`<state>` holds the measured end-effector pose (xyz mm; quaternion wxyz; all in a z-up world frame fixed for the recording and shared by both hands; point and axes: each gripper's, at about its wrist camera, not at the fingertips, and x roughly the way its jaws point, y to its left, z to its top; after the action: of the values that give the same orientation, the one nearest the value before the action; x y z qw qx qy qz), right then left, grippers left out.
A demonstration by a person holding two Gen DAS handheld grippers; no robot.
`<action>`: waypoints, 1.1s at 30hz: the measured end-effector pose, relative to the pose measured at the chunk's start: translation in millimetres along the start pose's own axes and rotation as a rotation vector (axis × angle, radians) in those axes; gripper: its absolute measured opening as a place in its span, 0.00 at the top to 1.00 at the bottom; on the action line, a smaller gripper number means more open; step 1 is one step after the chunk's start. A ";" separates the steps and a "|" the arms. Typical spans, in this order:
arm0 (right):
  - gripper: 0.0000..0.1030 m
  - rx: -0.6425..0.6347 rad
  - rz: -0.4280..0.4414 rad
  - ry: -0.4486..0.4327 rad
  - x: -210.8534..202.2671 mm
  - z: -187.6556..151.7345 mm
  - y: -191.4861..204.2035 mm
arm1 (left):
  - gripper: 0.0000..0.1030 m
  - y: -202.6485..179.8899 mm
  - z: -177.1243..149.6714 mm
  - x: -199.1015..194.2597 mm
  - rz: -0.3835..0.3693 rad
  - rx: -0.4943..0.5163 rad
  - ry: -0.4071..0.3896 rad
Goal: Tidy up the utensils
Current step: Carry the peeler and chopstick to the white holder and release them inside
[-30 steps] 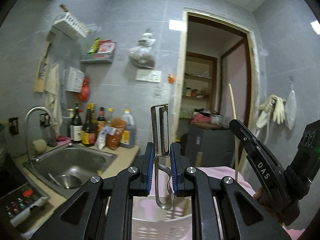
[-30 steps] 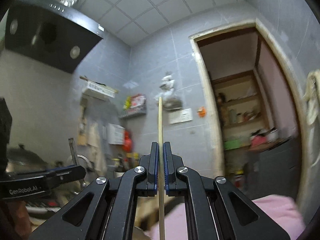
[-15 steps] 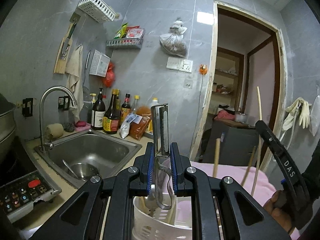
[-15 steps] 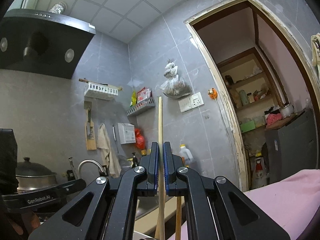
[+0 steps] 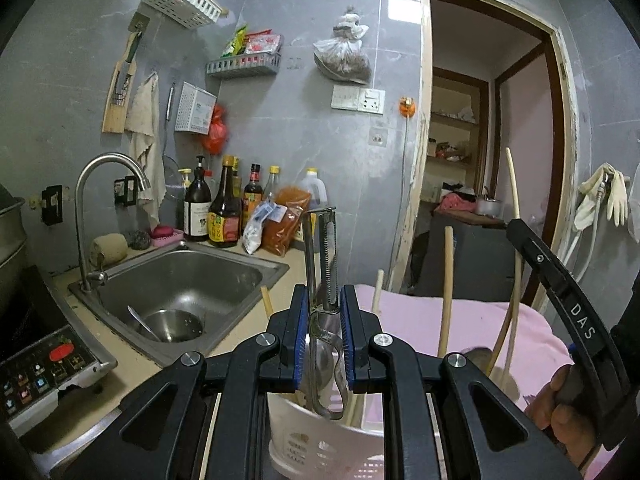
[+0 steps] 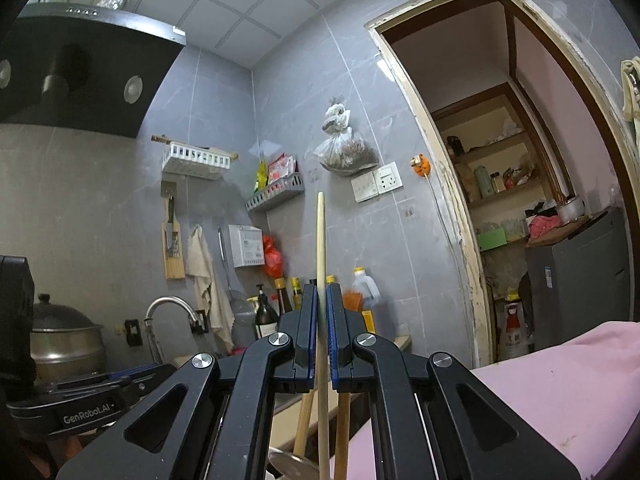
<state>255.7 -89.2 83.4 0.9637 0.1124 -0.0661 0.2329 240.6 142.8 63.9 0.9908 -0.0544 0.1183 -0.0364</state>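
- Utensil basket [image 5: 320, 448], white, sits below your tongs on the table [image 5: 132, 372], beside the sink [image 5: 180, 280].
- Pink cloth [image 5: 420, 320] lies behind it.
- Left tongs [image 5: 324, 340] grasp a peeler [image 5: 322, 264]; right tongs [image 6: 320, 332] clench a chopstick [image 6: 320, 240].

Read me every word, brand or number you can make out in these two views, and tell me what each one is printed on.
"DAS": white letters on the right gripper, along its black arm.
"GenRobot.AI": white letters on the left gripper, along its black side.
Sauce bottle labels: too small to read.
Induction cooker button markings: too blurred to read.
Grey cabinet's sticker: unreadable.
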 end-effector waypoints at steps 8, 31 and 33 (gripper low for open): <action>0.96 -0.056 -0.014 0.044 -12.0 -6.9 2.4 | 0.87 -5.7 -4.2 -3.8 -0.068 -0.002 0.023; 0.44 -0.100 -0.045 0.033 -78.9 39.5 -20.3 | 0.24 -34.3 19.2 -41.4 -0.199 -0.077 -0.080; 0.32 -0.099 -0.066 0.027 -89.5 45.6 -26.9 | 0.12 -41.7 20.4 -45.6 -0.211 -0.082 -0.101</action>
<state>185.7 -162.6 106.4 0.9760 0.0636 -0.0607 0.1992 198.8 107.4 99.0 0.9831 -0.1087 0.0634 -0.1328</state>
